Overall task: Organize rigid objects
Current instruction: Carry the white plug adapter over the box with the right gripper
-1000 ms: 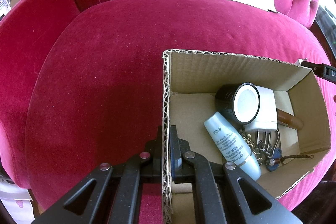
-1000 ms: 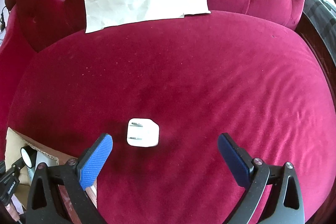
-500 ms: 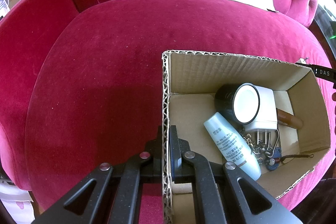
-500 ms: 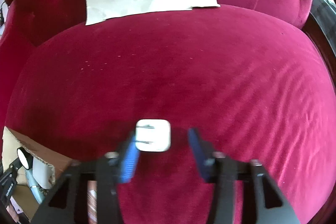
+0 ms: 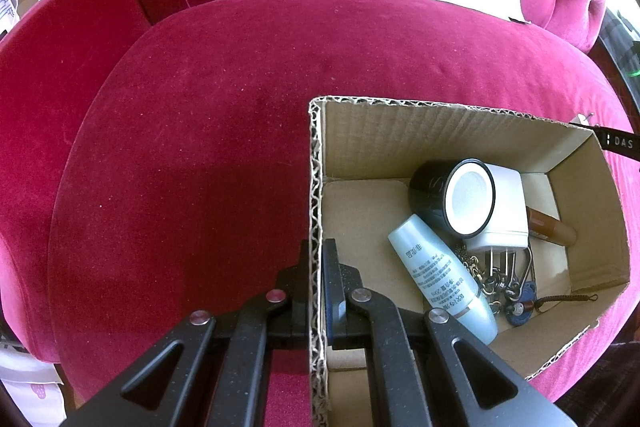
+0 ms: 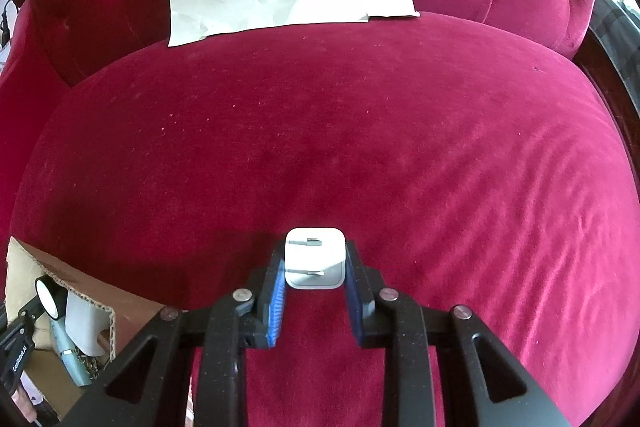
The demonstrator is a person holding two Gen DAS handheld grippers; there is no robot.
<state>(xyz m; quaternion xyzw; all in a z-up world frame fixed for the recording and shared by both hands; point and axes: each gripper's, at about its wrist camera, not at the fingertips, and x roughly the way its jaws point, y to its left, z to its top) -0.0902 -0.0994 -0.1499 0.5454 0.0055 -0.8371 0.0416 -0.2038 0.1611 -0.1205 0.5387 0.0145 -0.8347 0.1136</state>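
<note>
One white charger plug is pinched by the right hand-held gripper on the sofa seat, just right of the cardboard box, whose wall is clamped by the left hand-held gripper. Probably light, stiff and slick, so it's best held on its flat sides.

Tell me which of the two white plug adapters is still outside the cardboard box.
The small white plug adapter, lying prongs-up on the red sofa cushion, clamped by the right gripper. The larger white adapter lies inside the cardboard box behind the black jar.
</note>
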